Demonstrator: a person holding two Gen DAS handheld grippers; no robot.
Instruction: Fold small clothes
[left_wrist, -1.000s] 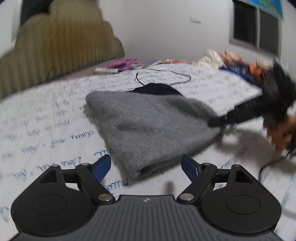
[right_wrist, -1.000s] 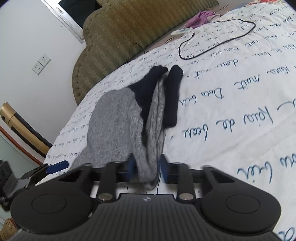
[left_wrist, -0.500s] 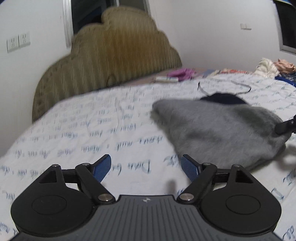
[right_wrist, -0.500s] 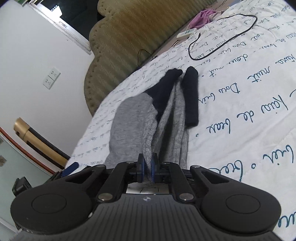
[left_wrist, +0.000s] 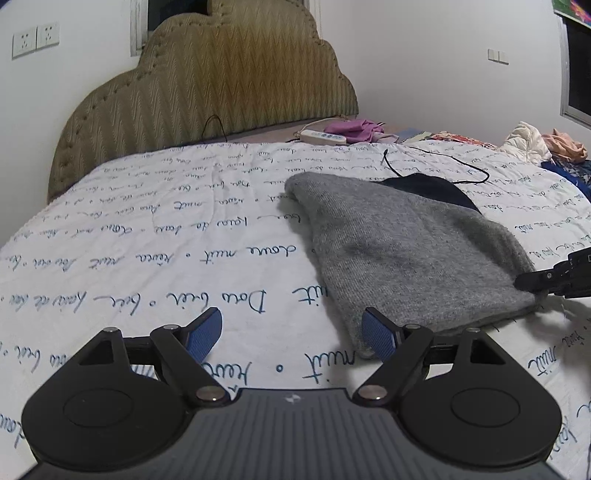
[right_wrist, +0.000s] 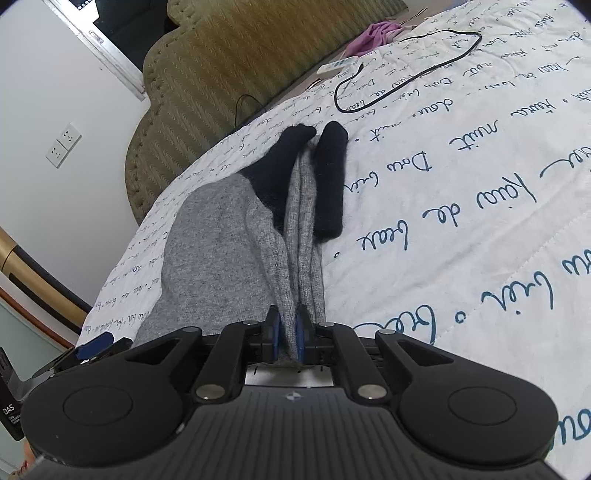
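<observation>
White quilt with blue script fills the frame; your right gripper has clamped the grey knit garment lower centre. Left gripper has swung off, wide open, empty.

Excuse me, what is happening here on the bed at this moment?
A person is folding a grey knitted garment with dark navy ends on a white quilt with blue script. The right gripper is shut on an edge of the garment. The left gripper is open and holds nothing; it sits near the garment's other corner. A black cable lies further up the bed.
</observation>
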